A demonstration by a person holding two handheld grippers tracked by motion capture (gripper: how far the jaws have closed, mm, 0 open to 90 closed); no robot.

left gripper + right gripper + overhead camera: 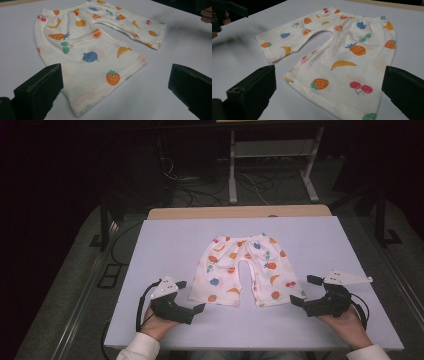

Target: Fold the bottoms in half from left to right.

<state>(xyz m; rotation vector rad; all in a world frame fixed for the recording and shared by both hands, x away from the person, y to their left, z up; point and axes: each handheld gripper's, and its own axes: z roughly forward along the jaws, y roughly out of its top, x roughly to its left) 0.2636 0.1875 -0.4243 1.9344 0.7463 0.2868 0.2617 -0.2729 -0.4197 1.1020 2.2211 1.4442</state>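
Lying flat, shorts (243,270) between left gripper (190,296), right gripper (306,290).

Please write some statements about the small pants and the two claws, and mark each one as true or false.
1. The pants lie flat on the white table. True.
2. The left claw is shut on a pant leg. False: it is open, beside the hem.
3. The right claw is open. True.
4. The pants are plain blue. False: cream, with fruit prints.
5. The waistband points toward the person. False: the leg hems do.
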